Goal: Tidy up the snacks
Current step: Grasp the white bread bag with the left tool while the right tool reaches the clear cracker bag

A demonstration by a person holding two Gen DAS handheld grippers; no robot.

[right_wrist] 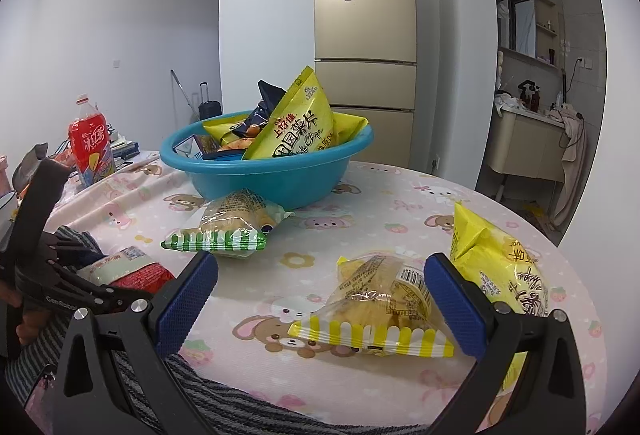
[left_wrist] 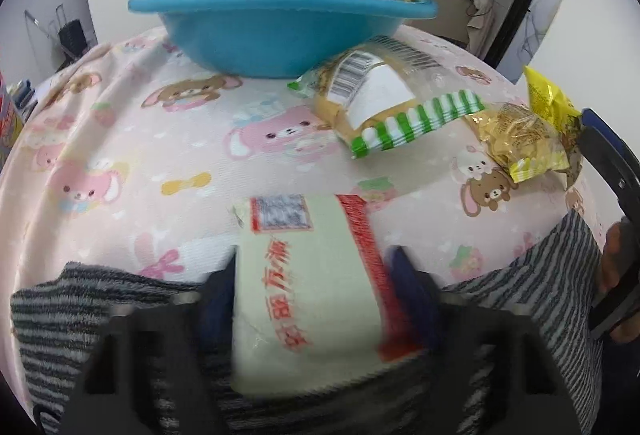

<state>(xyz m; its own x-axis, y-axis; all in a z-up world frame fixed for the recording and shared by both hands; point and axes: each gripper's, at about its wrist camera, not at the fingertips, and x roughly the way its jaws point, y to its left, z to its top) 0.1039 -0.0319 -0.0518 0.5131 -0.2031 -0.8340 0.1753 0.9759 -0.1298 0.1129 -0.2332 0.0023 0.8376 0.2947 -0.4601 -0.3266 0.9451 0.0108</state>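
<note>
My left gripper points down at the near table edge, shut on a pale packet with red print; both pads press its long sides. That packet also shows at the left of the right wrist view. My right gripper stands open and low over the table. A yellow-striped snack packet lies between its fingers, close to the right one and not pinched. A green-striped packet leans against the blue basin, which holds several snack bags. A yellow chips bag lies just right of the right gripper.
The round table wears a pink cartoon tablecloth. A grey striped cloth drapes over its near edge. A red soda bottle stands at the far left among clutter. A tall gold fridge stands behind the basin.
</note>
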